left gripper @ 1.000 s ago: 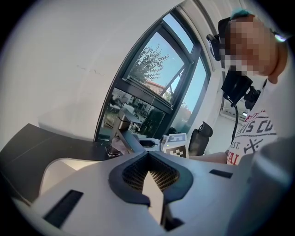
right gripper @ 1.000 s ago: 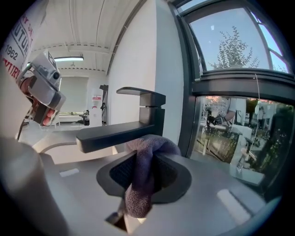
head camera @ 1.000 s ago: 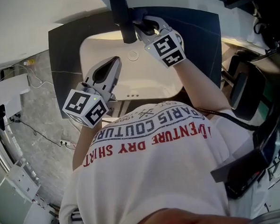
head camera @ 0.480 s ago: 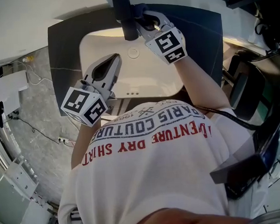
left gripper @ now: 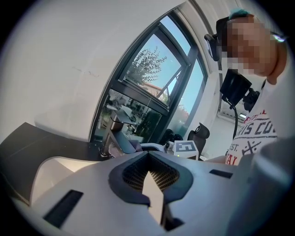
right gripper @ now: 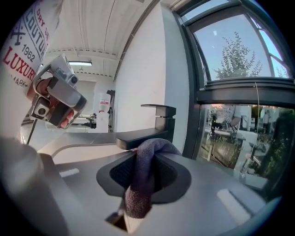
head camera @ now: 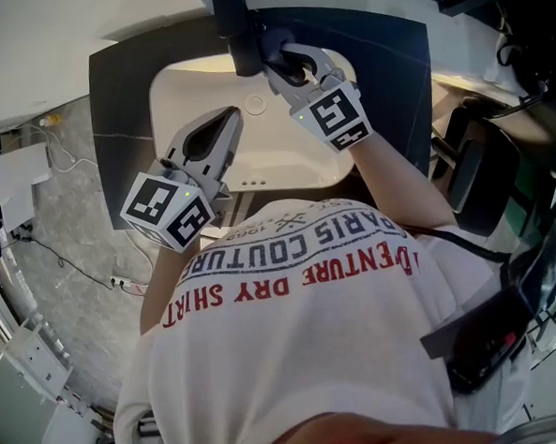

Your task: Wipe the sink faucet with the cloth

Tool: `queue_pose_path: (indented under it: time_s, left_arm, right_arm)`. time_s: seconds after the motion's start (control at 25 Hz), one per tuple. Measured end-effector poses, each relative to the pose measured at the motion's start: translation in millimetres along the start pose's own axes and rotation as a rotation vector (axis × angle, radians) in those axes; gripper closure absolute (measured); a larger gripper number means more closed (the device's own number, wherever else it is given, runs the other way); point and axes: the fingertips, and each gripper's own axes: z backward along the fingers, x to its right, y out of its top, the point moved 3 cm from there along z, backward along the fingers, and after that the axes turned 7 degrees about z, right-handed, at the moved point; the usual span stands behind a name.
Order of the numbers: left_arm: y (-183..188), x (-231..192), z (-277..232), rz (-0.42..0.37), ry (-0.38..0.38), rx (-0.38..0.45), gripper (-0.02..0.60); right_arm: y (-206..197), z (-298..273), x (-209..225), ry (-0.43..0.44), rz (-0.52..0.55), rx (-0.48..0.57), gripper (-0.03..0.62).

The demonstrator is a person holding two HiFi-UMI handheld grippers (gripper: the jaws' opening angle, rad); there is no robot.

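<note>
The dark faucet stands at the back of the white sink, set in a black counter. My right gripper is shut on a purple-grey cloth, which it holds right against the faucet spout. In the head view the cloth shows as a dark blue-grey fold beside the spout. My left gripper hovers over the basin's near left part, jaws shut with nothing between them. The left gripper view shows the faucet and cloth ahead, beyond its own closed jaws.
A large window runs behind the counter. A black office chair stands to the right. Cables lie on the grey floor to the left. The person's white printed shirt fills the lower head view.
My right gripper with the cloth has shifted slightly down and left along the faucet spout. The left gripper has stayed over the basin.
</note>
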Motion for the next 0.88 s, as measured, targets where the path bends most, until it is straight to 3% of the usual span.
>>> queue_pose_path:
  time_s: [0.48, 0.68, 0.88]
  left_arm:
    - [-5, 16, 6, -0.007, 0.01, 0.024, 0.58]
    - [-7, 44, 16, -0.028, 0.026, 0.061, 0.58]
    - [-23, 93, 30, -0.056, 0.044, 0.089, 0.58]
  right_arm:
    - [0, 22, -13, 0.003, -0.024, -0.04, 0.522]
    - [11, 69, -26, 0.028, -0.006, -0.053, 0.522]
    - [37, 127, -61, 0.116, -0.007, -0.039, 0.522]
